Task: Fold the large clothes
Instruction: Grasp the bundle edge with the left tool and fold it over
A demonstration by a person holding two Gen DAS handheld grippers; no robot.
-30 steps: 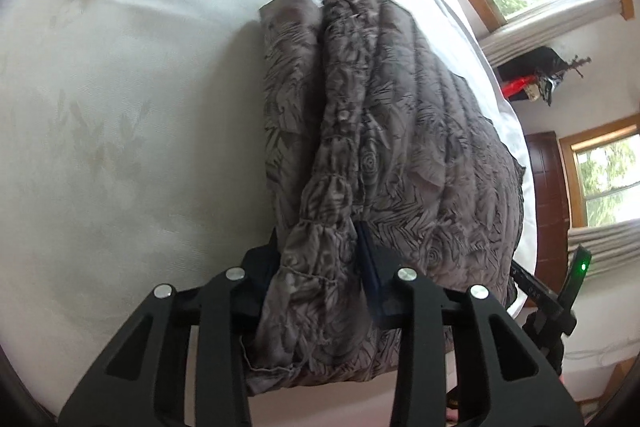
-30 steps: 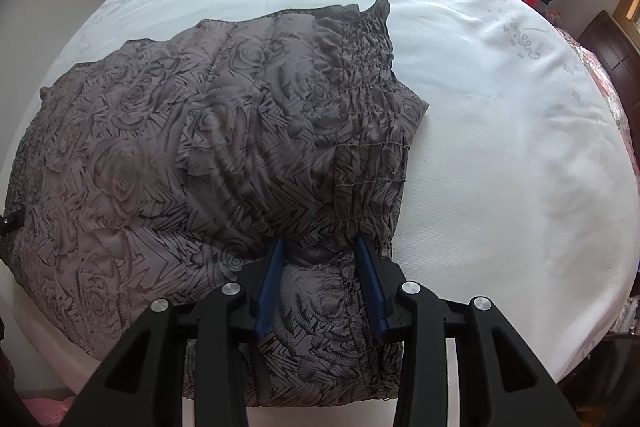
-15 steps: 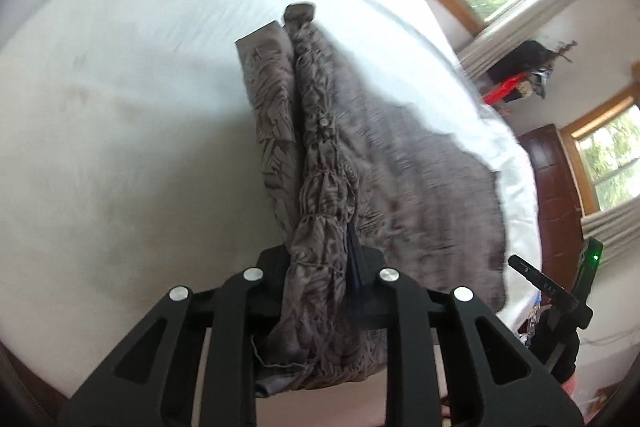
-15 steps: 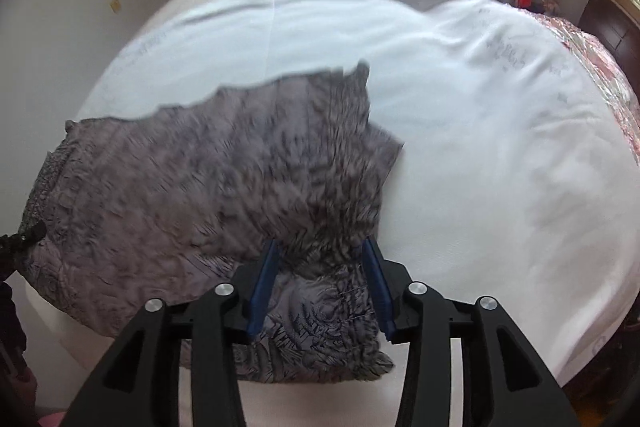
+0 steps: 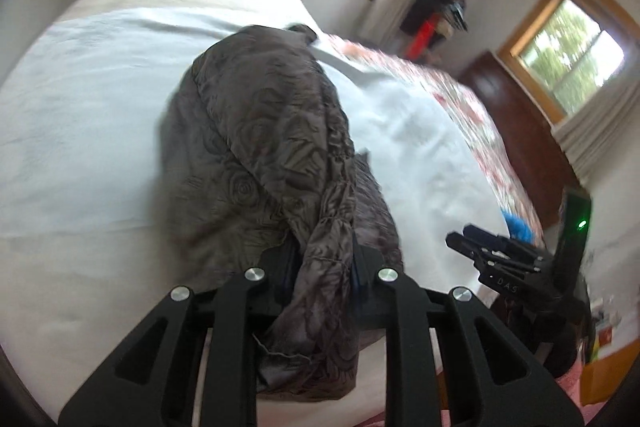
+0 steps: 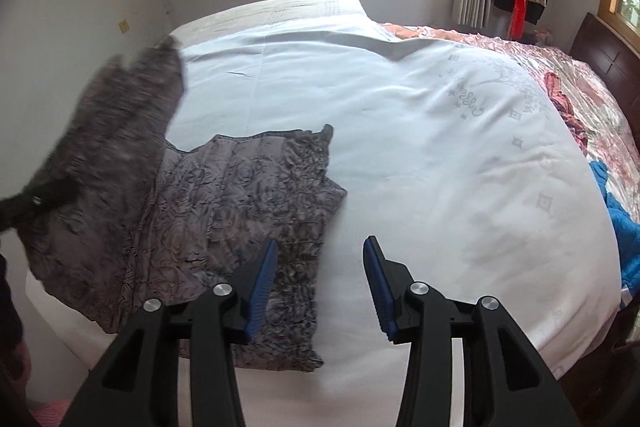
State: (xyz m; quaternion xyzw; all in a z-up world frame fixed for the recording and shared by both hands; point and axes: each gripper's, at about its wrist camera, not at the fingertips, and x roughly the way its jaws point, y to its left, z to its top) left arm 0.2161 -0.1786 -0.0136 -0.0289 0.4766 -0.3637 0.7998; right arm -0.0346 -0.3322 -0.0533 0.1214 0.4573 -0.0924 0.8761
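- Left gripper (image 5: pixel 322 263) is clenched on the grey garment's (image 6: pixel 224 211) gathered edge, lifting it.
- Right gripper (image 6: pixel 320 283) is released, empty; the garment lies on the white bed (image 6: pixel 420 155) below-left of it.

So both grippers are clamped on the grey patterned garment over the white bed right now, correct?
Not both. The left gripper is clamped on the grey garment, but the right gripper stands open with nothing between its pads, as the right wrist view shows, over the white bed.
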